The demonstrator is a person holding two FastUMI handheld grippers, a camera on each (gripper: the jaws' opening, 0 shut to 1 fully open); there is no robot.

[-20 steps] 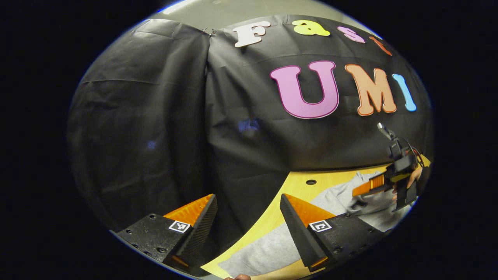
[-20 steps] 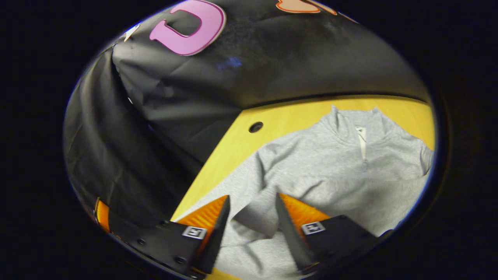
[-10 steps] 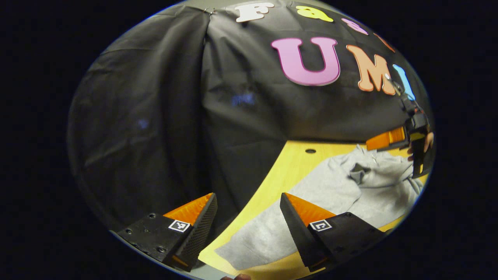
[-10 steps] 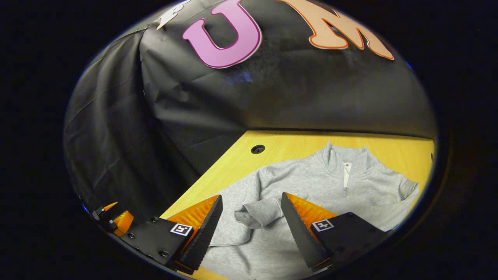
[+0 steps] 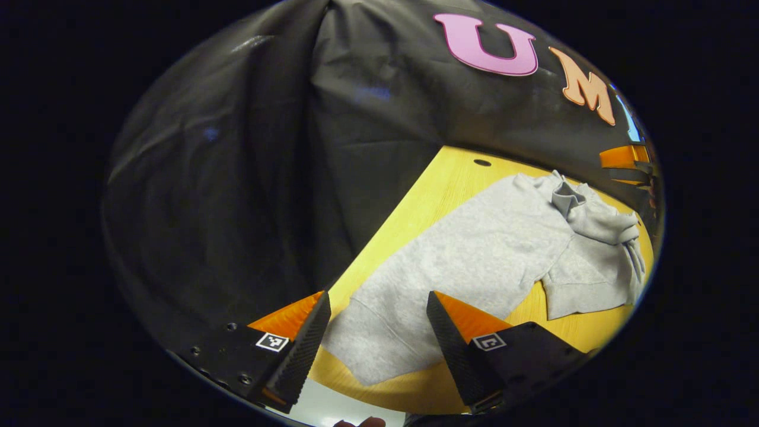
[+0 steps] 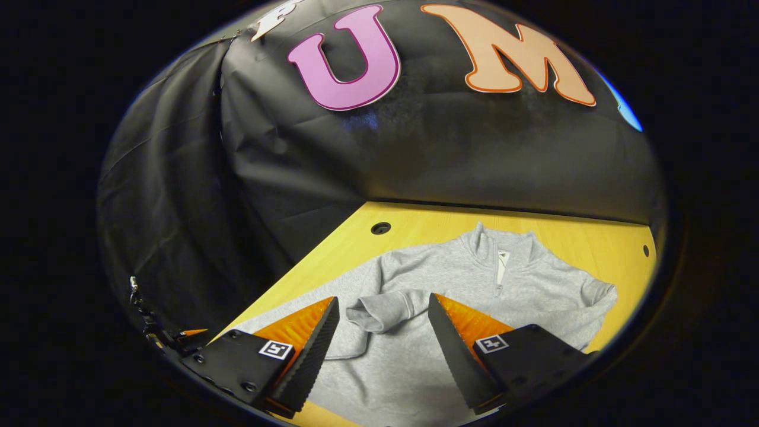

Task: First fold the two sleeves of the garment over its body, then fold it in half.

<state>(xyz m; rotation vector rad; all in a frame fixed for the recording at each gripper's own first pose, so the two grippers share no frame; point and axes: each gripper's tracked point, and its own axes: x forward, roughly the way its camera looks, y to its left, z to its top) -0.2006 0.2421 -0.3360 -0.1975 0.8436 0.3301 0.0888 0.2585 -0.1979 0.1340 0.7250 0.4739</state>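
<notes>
Garment (image 6: 450, 296), grey zip-neck pullover, lies flat on the yellow table (image 6: 415, 222) just ahead of the right tool (image 6: 379, 341), whose fingers are spread and empty. One sleeve (image 6: 382, 308) lies folded across the body, cuff between those fingers. Left tool (image 5: 376, 338) also spread, empty, above the hem. Farther off, the other sleeve looks bunched near the shoulder; whether it counts as folded, I cannot tell. Halving not yet done.

There is one grey fleece pullover with a short zip collar (image 6: 450, 284), lying on one yellow wooden bench (image 6: 581, 237). Two round holes (image 6: 380, 228) are in the bench. Two black-and-orange tools (image 6: 379, 338) are here.
</notes>
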